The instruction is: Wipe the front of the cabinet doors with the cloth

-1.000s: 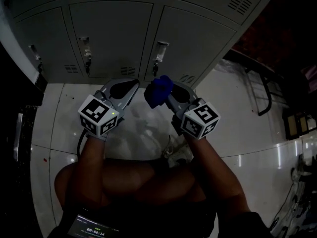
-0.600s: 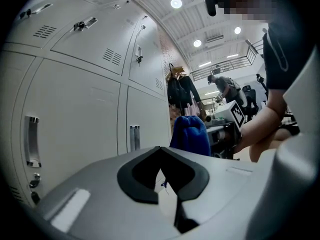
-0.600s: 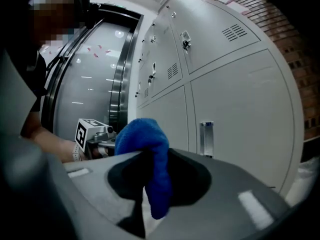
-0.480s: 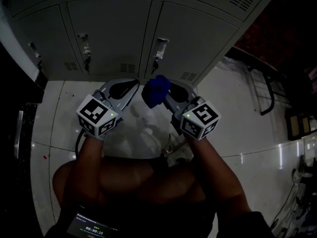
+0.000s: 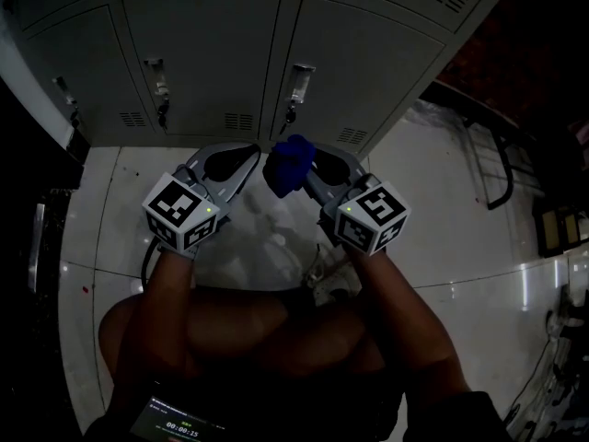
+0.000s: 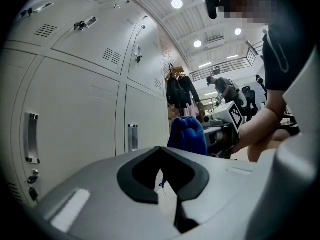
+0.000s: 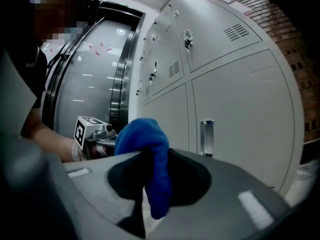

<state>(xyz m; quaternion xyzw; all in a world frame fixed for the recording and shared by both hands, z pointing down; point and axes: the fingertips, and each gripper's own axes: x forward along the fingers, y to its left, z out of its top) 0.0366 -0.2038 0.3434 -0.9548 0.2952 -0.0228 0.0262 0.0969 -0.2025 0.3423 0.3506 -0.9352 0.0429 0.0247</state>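
Cloth point(image 7: 142, 134) sits pinched between right gripper point(image 7: 150, 184) fingers point(image 7: 192, 176), near cabinet doors point(image 7: 235, 109).

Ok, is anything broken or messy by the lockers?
Nothing stands out. The cabinet doors look shut and undented, and the blue cloth is bunched up, pinched in the right hand-held gripper. It's dim, though, so small marks could hide.

Tops of grey metal cabinet doors point(image 5: 202, 53) cut off by head view's upper edge. Lower part of crumpled blue cloth point(image 5: 290, 162) hidden between clamped jaws of right tool point(image 5: 302, 175). Small dark screen point(image 5: 175, 424) cropped by bottom edge, digits too small to read. Dark upright object point(image 5: 39, 247) at left edge too dim to identify. Background clutter point(image 6: 220, 114) in left gripper view too small to tell.
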